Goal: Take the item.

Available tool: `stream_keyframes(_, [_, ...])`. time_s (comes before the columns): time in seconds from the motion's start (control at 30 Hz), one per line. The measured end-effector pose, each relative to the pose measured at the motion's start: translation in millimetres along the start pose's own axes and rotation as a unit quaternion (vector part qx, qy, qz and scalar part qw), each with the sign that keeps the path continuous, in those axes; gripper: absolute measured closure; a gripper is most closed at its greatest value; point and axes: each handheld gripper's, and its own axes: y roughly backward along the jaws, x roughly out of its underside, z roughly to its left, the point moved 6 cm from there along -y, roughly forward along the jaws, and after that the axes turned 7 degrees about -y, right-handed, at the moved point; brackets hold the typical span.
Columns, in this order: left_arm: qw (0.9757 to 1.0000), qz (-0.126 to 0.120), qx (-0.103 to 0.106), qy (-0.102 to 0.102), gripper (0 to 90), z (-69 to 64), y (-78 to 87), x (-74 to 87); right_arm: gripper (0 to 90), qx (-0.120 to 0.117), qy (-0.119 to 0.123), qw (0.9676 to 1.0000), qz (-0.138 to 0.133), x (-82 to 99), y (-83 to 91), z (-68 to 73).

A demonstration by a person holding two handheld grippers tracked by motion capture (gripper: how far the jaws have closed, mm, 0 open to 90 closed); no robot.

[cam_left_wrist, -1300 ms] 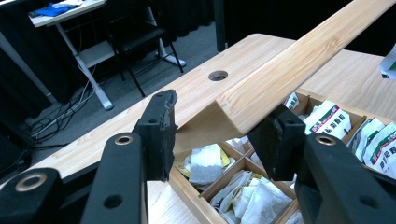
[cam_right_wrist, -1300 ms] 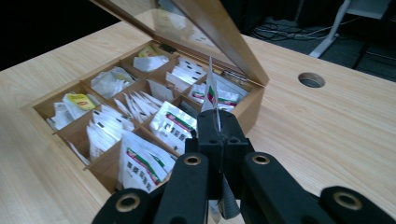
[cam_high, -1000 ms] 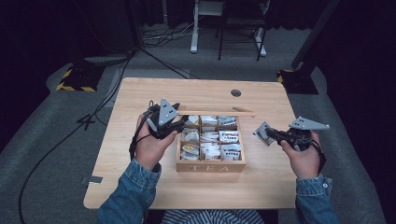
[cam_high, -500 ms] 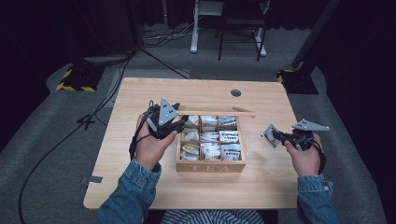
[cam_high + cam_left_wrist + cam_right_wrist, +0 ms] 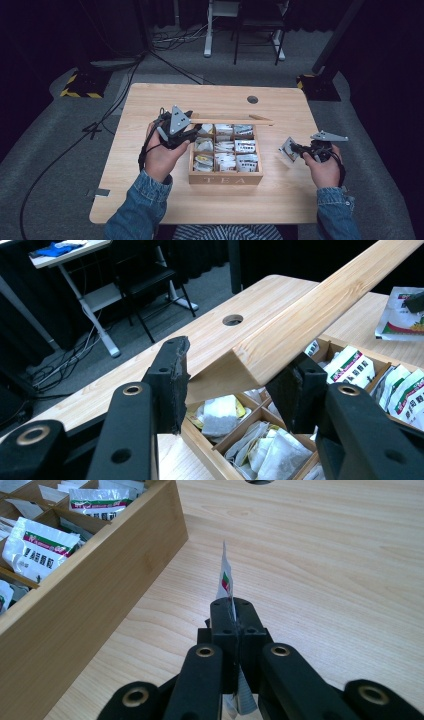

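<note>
A wooden tea box [image 5: 225, 179] with several compartments of sachets stands mid-table. Its lid [image 5: 235, 119] is raised along the far side. My left gripper [image 5: 192, 125] is shut on the lid's left end; in the left gripper view the lid [image 5: 320, 305] sits between the two jaws of the left gripper [image 5: 235, 375]. Right of the box, my right gripper [image 5: 296, 150] is shut on a white tea sachet [image 5: 288, 149], low over the tabletop. In the right gripper view the sachet [image 5: 225, 580] stands edge-on above the closed right gripper [image 5: 233, 615], beside the box wall [image 5: 75, 625].
The wooden table [image 5: 150, 200] has a round cable hole [image 5: 252, 99] near its far edge. Bare tabletop lies right of the box and in front of it. Cables and a desk frame [image 5: 207, 30] are on the floor beyond.
My right hand has sunk toward the table and drifted a little right, away from the box, with the sachet still in its jaws. The left hand and lid have stayed put.
</note>
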Motion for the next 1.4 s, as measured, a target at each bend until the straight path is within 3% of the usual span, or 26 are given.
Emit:
stream_keyframes(0.6, [1.0000,0.001,0.000,-0.001,52.7,-0.1,0.1,0.1,87.3,-0.001,-0.005,0.9997,0.023,11.6,-17.5,-0.9])
stream_keyframes(0.73, [1.0000,0.001,0.000,-0.001,52.7,-0.1,0.2,0.1,79.5,0.008,-0.003,0.9997,0.023,12.7,-18.9,-3.9])
stream_keyframes(0.9, [1.0000,0.002,0.001,-0.001,52.7,-0.3,0.3,0.3,58.6,0.042,0.025,0.9988,0.006,10.4,-19.9,-12.9])
stream_keyframes(1.03, [1.0000,0.001,0.001,0.000,52.7,-0.1,0.2,0.3,49.3,0.055,0.035,0.9979,-0.002,9.3,-19.2,-19.1])
stream_keyframes(1.2, [1.0000,0.002,0.002,0.000,52.7,-0.3,0.3,0.3,45.6,0.068,0.043,0.9967,-0.011,6.7,-14.7,-24.5])
stream_keyframes(1.4, [1.0000,0.003,0.003,-0.001,52.7,-0.7,0.5,0.5,43.7,0.062,0.042,0.9968,-0.027,-0.3,-6.2,-21.5])
